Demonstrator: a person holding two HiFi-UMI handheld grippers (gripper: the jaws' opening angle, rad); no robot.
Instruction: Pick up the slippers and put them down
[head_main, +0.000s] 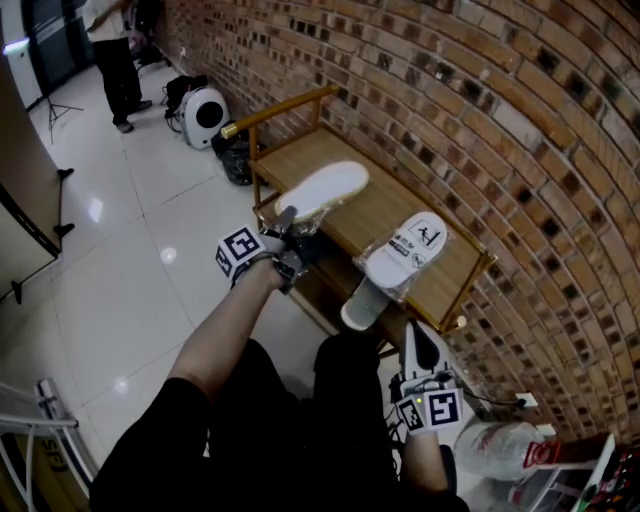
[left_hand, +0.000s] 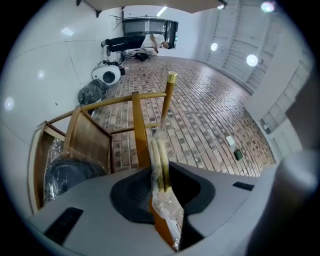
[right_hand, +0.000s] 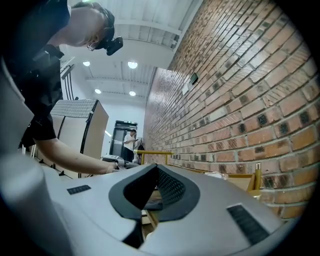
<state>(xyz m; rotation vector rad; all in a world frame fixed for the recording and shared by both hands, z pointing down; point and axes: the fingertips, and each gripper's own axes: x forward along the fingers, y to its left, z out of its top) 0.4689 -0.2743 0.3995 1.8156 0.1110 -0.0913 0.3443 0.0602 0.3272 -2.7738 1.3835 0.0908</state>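
A white slipper in a clear plastic bag lies tilted over the left part of the wooden shoe rack. My left gripper is shut on its near end. In the left gripper view the bagged slipper stands edge-on between the pads of the left gripper. A second bagged white slipper with a black logo rests on the rack's right part, and another white slipper end sticks out below its front edge. My right gripper hovers low in front of the rack, open and holding nothing; in its own view the right gripper points along the brick wall.
The brick wall runs behind the rack. A dark bagged item sits on the rack's lower shelf. A white round appliance and a black bag lie beyond the rack's far end, where a person stands. A plastic bag lies at the lower right.
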